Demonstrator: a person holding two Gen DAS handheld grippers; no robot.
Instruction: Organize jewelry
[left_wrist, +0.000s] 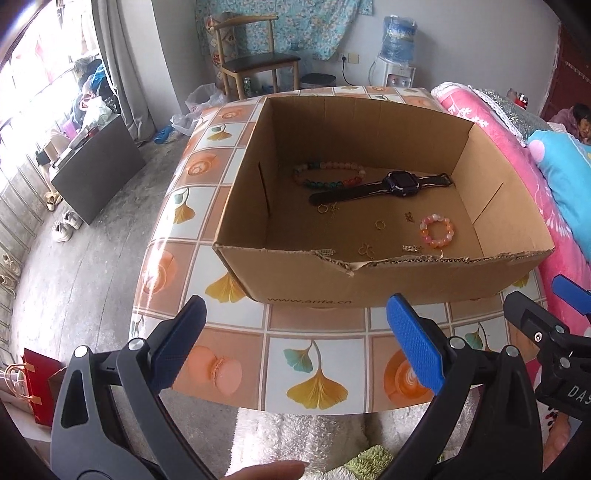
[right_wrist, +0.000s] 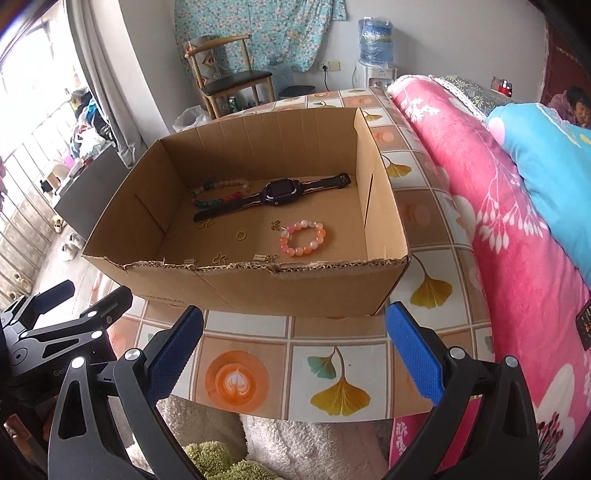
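An open cardboard box (left_wrist: 369, 284) (right_wrist: 258, 288) stands on the tiled table. Inside lie a dark smartwatch (left_wrist: 400, 182) (right_wrist: 275, 192), a long multicoloured bead strand (left_wrist: 328, 173) (right_wrist: 218, 192), a pink-and-white bead bracelet (left_wrist: 437, 232) (right_wrist: 303, 238), a gold ring (left_wrist: 380, 223) (right_wrist: 241, 235) and several small gold charms (left_wrist: 365, 251) (right_wrist: 221, 258). My left gripper (left_wrist: 295, 339) hangs open over the table's near edge, in front of the box, holding nothing. My right gripper (right_wrist: 295, 343) is open too, beside it; it also shows at the right edge of the left wrist view (left_wrist: 546, 310).
The table (left_wrist: 314, 354) (right_wrist: 332, 369) has a ginkgo-leaf and coffee pattern cloth. A pink quilt (right_wrist: 498, 221) and blue pillow (right_wrist: 554, 155) lie right of it. A wooden chair (left_wrist: 251, 55) and a water dispenser (left_wrist: 397, 59) stand at the back wall. A person's fingertip (left_wrist: 266, 470) shows at the bottom.
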